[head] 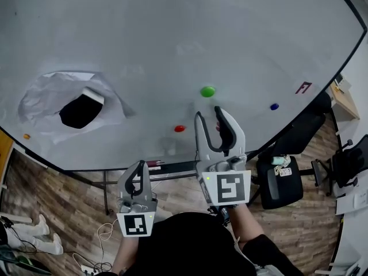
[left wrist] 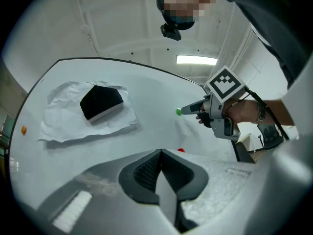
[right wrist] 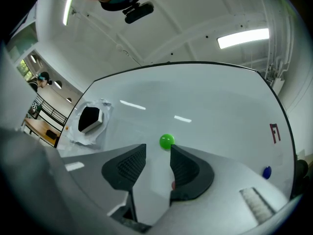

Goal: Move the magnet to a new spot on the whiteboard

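First, head view: your right gripper point(head: 208, 112) points at the whiteboard point(head: 172, 39), with the green magnet point(head: 207, 91) on it just beyond the tips. Left gripper view: your left gripper point(left wrist: 160, 153) has its jaws together on nothing. Right gripper view: jaws apart and empty, magnet just past them.

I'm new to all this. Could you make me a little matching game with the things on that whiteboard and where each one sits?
1. green magnet
2. blue magnet
3. orange magnet
4. eraser

A. on the crumpled paper
B. just ahead of the open right gripper
C. near the left edge of the whiteboard
D. beside the red mark

Pairs: 1-B, 2-D, 3-C, 4-A
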Action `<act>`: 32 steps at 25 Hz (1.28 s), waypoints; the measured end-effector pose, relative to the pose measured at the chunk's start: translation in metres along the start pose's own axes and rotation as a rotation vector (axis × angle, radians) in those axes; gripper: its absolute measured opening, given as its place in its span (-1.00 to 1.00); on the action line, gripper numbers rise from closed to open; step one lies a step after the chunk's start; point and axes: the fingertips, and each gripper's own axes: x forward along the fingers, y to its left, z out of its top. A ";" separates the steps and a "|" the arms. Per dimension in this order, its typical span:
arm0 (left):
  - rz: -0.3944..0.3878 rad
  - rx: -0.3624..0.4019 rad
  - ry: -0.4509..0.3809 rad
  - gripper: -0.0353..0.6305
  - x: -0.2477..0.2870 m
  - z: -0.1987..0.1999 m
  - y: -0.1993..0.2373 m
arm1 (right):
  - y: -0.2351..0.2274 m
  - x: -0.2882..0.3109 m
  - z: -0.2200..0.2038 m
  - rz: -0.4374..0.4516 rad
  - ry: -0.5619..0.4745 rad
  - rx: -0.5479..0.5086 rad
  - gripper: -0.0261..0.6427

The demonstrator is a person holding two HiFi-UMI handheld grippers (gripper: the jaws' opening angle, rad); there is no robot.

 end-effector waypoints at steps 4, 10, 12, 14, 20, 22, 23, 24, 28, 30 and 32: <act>0.014 0.006 -0.010 -0.89 -0.004 0.006 -0.008 | 0.004 -0.011 -0.005 0.040 0.005 0.026 -0.55; 0.018 0.019 0.000 -0.89 -0.011 0.007 -0.021 | 0.014 -0.027 -0.018 0.102 0.014 0.080 -0.66; 0.022 0.017 -0.001 -0.89 -0.013 0.008 -0.025 | 0.017 -0.032 -0.020 0.120 0.011 0.091 -0.70; 0.022 0.019 0.005 -0.89 -0.015 0.008 -0.029 | 0.020 -0.037 -0.021 0.135 0.006 0.101 -0.74; 0.031 0.011 0.016 -0.89 -0.023 0.007 -0.037 | 0.034 -0.051 -0.026 0.187 0.003 0.123 -0.78; 0.032 0.017 0.013 -0.89 -0.025 0.009 -0.038 | 0.041 -0.055 -0.029 0.209 0.010 0.132 -0.79; 0.031 0.024 0.010 -0.89 -0.026 0.009 -0.038 | 0.044 -0.057 -0.031 0.218 0.014 0.137 -0.79; 0.032 0.028 0.011 -0.89 -0.027 0.009 -0.039 | 0.047 -0.059 -0.033 0.225 0.018 0.142 -0.80; 0.045 0.016 0.022 -0.89 -0.032 0.007 -0.037 | 0.062 -0.065 -0.038 0.255 0.027 0.159 -0.83; 0.047 0.022 0.021 -0.89 -0.034 0.008 -0.036 | 0.067 -0.067 -0.039 0.268 0.023 0.166 -0.84; 0.055 0.021 0.022 -0.89 -0.036 0.008 -0.034 | 0.070 -0.069 -0.042 0.274 0.033 0.171 -0.86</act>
